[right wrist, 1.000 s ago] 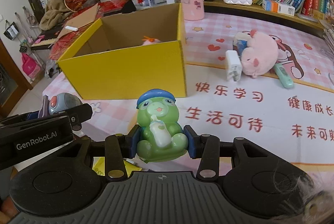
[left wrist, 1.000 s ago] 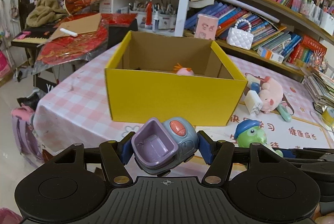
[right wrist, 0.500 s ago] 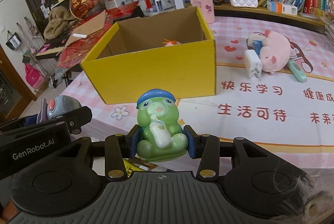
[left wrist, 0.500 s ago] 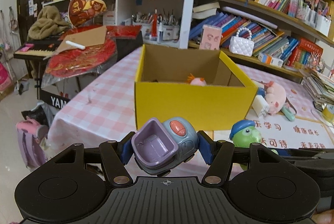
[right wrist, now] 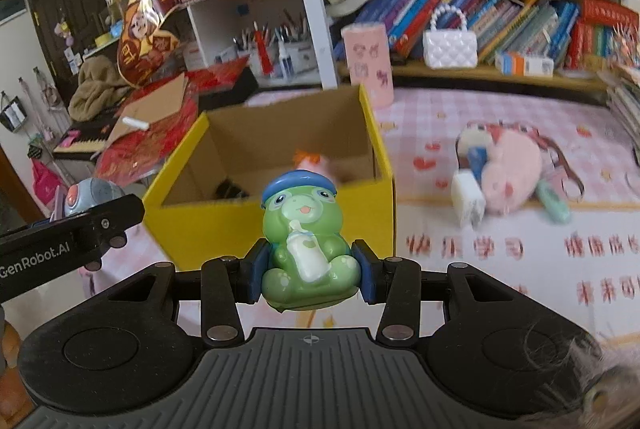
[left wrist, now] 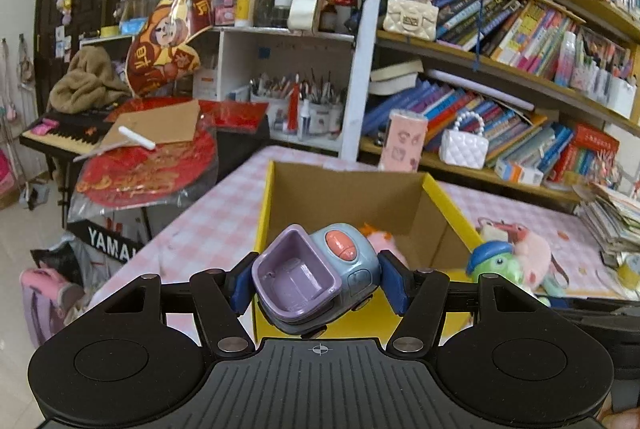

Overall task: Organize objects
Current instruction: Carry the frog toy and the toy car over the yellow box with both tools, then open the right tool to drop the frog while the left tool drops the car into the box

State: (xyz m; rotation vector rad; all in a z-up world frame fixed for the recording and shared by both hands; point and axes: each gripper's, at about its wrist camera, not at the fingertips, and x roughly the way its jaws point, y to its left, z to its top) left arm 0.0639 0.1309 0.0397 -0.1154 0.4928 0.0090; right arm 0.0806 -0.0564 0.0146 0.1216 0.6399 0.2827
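Note:
My left gripper [left wrist: 316, 283] is shut on a blue and purple toy car [left wrist: 316, 279], held in the air in front of the open yellow box [left wrist: 452, 205]. My right gripper [right wrist: 308, 271] is shut on a green frog toy [right wrist: 306, 241] with a blue cap and a milk bottle, held in front of the same yellow box [right wrist: 376, 145]. The frog also shows in the left wrist view [left wrist: 494, 263]; the car shows at the left in the right wrist view [right wrist: 86, 191]. A pink toy with orange hair [right wrist: 316, 161] lies inside the box.
A pink plush pig [right wrist: 508, 171], a white charger [right wrist: 468, 195] and a mint green pen [right wrist: 554, 203] lie on the pink checked tablecloth [right wrist: 500, 241] right of the box. Bookshelves [left wrist: 520, 77] stand behind. A keyboard piano [left wrist: 60, 137] stands to the left.
Both grippers have risen with their toys and now look down into the yellow box from a higher point. The box has shifted lower in both views.

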